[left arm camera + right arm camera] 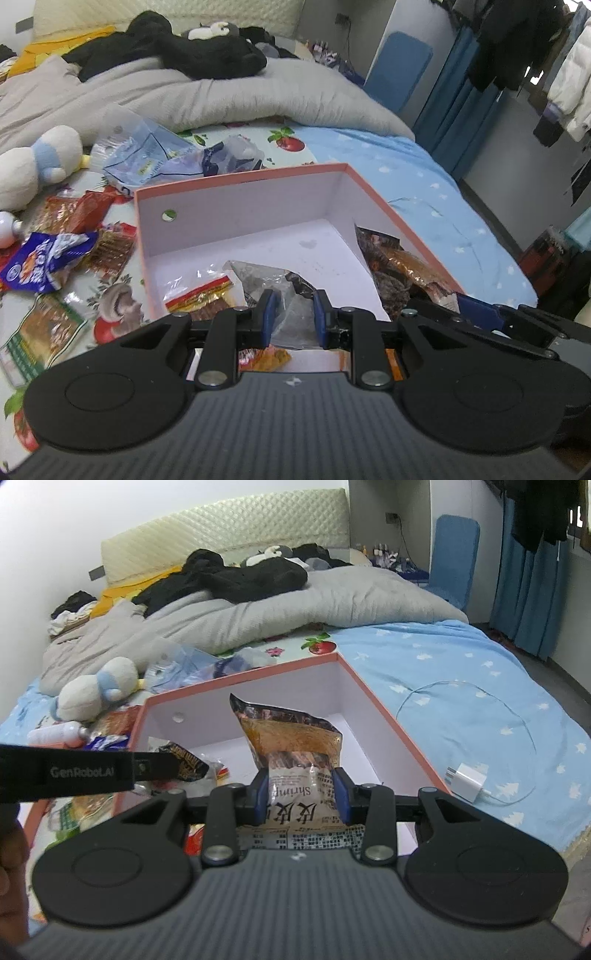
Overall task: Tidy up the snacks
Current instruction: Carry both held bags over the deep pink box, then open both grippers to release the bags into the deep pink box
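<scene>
On the bed, pink box [388,199] holds red packet [201,295]; both grippers' fingers clamp snack bags.

Bed [461,686] with cream headboard [229,535], blue curtains [532,590], white walls

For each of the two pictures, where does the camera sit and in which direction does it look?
Left wrist view: sits on the left gripper, looking down into the pink box; its fingers clamp a clear dark packet.
Right wrist view: sits on the right gripper, facing the same box; its fingers clamp the shrimp snack bag; a hand shows at the left edge.
Shared: box, grey duvet, plush toy, and each view shows the other gripper.
</scene>
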